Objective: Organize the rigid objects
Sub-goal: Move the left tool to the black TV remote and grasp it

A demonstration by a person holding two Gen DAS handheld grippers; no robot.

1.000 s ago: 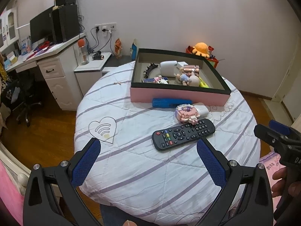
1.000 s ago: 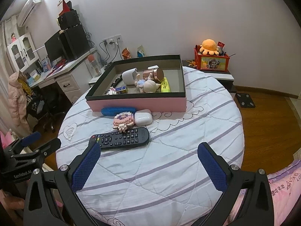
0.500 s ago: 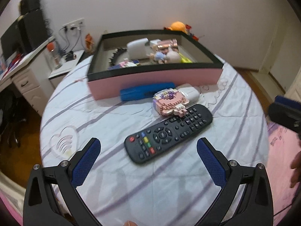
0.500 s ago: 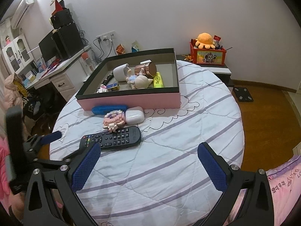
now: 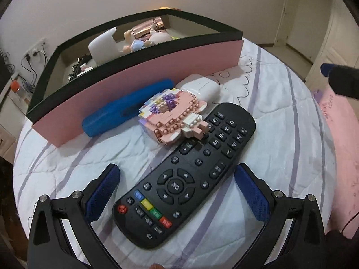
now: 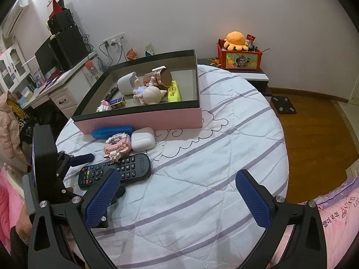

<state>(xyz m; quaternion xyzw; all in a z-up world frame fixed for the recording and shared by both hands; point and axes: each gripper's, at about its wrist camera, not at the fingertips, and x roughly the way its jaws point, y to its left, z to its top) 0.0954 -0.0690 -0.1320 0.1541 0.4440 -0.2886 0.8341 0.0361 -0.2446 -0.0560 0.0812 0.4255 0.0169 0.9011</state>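
Note:
A black remote (image 5: 186, 179) lies on the round white quilted table (image 5: 280, 139), and my left gripper (image 5: 177, 190) is open with its blue pads on either side of the remote's near half. A pink brick toy (image 5: 172, 116) leans on the remote's far end. Behind it are a white earbud case (image 5: 202, 85) and a blue case (image 5: 125, 107), set against the pink box (image 5: 134, 85). The right wrist view shows the remote (image 6: 134, 168), the left gripper (image 6: 98, 173) astride it, and my right gripper (image 6: 177, 199), open and empty over bare quilt.
The pink box (image 6: 139, 121) holds a white cup (image 6: 126, 86), a rose-gold jar (image 6: 159, 78), a doll (image 6: 150, 94) and a yellow highlighter (image 6: 174, 92). A desk (image 6: 51, 85) stands at the left, a red toy crate (image 6: 239, 56) behind, and pink bedding (image 6: 332, 215) at the right.
My left gripper has moved forward and down, from well back of the table to straddling the remote. The right gripper has barely shifted. Both stayed open.

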